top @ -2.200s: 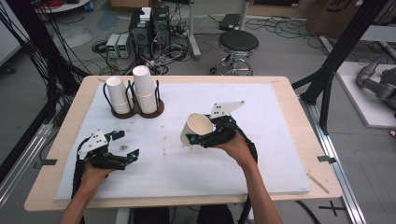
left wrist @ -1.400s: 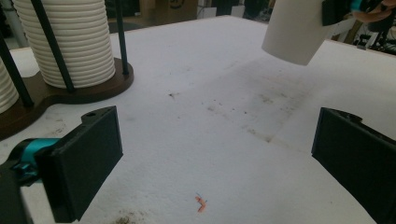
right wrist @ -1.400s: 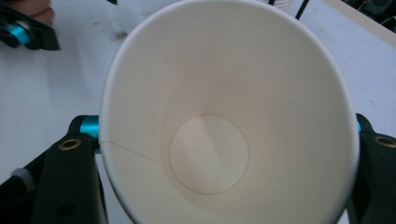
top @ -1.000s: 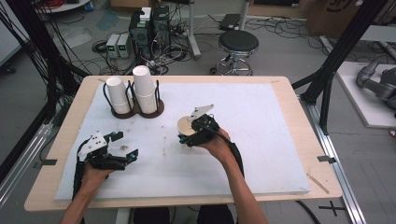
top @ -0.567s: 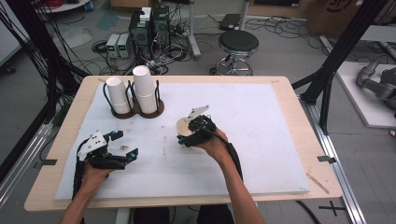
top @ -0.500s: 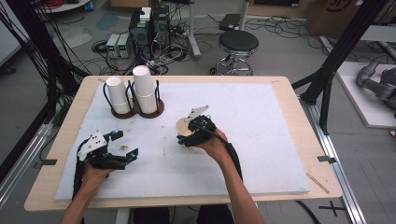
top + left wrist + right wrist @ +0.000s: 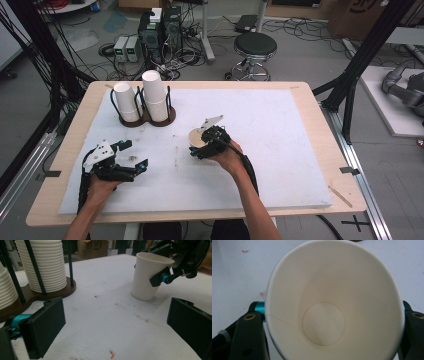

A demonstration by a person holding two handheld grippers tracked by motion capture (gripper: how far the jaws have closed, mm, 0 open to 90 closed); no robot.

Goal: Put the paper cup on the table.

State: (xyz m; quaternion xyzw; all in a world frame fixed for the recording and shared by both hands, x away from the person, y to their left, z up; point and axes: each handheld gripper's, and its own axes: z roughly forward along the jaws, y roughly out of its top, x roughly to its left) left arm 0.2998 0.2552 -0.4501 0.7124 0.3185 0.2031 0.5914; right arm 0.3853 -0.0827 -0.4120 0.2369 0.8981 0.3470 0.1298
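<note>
Since it's thin paper, that cup (image 7: 198, 138) crushes easily: right gripper (image 7: 212, 142) jaws lightly clamping its upper wall, left gripper (image 7: 120, 162) at 8 o'clock gaping wide, empty.

A paper cup (image 7: 197, 138) stands mid-mat (image 7: 280, 150); the holder (image 7: 150, 120) with two cup stacks (image 7: 154, 95) sits behind, to its left.

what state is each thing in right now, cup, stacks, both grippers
paper cup: upright on the white mat, mouth up, empty, held at its sides
right gripper: shut on the paper cup
left gripper: open, holding nothing
cup stacks: two, upside down in the rack, untouched
</note>
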